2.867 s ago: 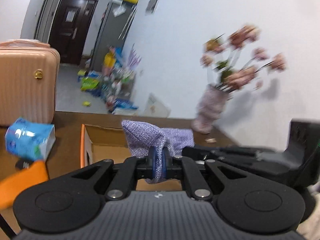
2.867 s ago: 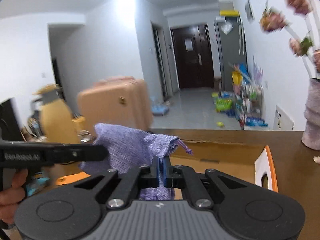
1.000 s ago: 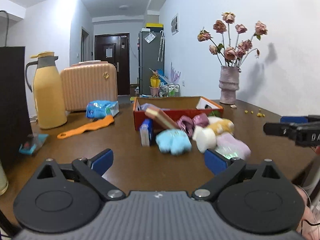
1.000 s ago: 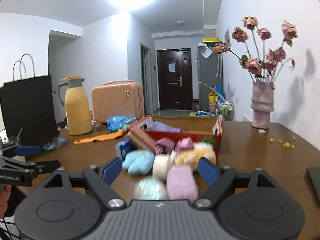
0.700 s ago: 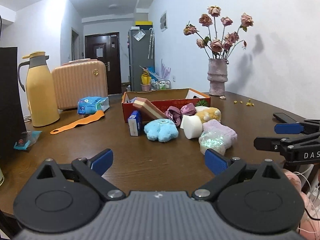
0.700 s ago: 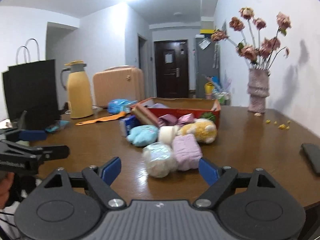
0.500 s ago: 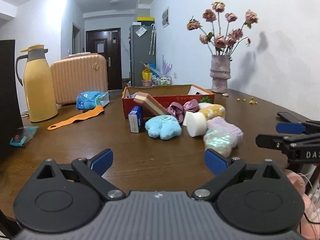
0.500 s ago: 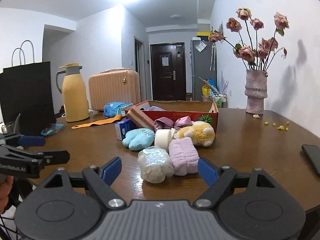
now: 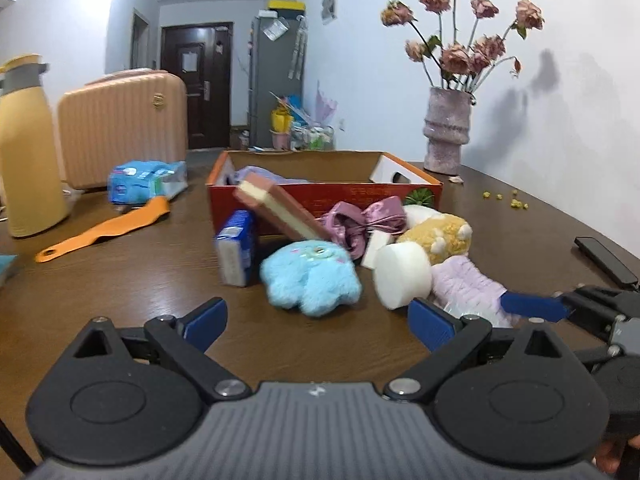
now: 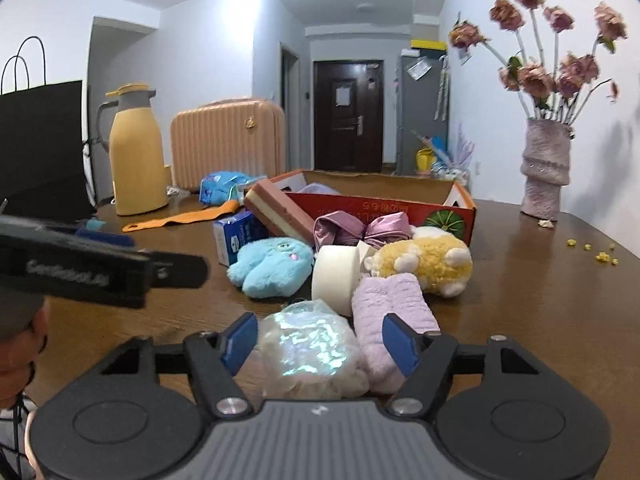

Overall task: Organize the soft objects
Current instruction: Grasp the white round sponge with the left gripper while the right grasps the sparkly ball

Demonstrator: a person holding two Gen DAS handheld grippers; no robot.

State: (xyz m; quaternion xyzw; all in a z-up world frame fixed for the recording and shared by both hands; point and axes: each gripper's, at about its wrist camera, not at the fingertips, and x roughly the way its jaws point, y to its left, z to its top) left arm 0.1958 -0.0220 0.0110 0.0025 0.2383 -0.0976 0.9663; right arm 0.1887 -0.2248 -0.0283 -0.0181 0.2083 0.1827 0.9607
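Pickup of the next soft thing is the step in hand, as I judge it: the right gripper [image 10: 316, 344] straddles the iridescent pouch [image 10: 310, 350], which lies on the table [image 10: 540, 288] at the near edge of the pile, touching the lilac towel roll [image 10: 390, 316] at its 3 o'clock. Its jaws have just been closing and stand about half open, the pouch between them; the right pad overlaps the towel roll, and I cannot tell whether either pad presses yet, so nothing is held so far. The left gripper [image 9: 316, 322] is wide open and empty, aimed at the blue plush [image 9: 310, 276], which sits at 12 o'clock from it and apart from both pads.

Next move, by my reckoning: finish the squeeze on the pouch alone, keeping the right pad off the towel roll, then lift and carry it to the red box [image 10: 384, 208] at 12 o'clock behind the pile.

Most of the box floor is hidden by its front wall; only a purple cloth [image 9: 264, 174] shows at its left end. The near sides of the pouch and roll are cut off by the gripper body. The white cylinder [image 9: 402, 274] and yellow plush [image 9: 438, 236] are slightly blurred
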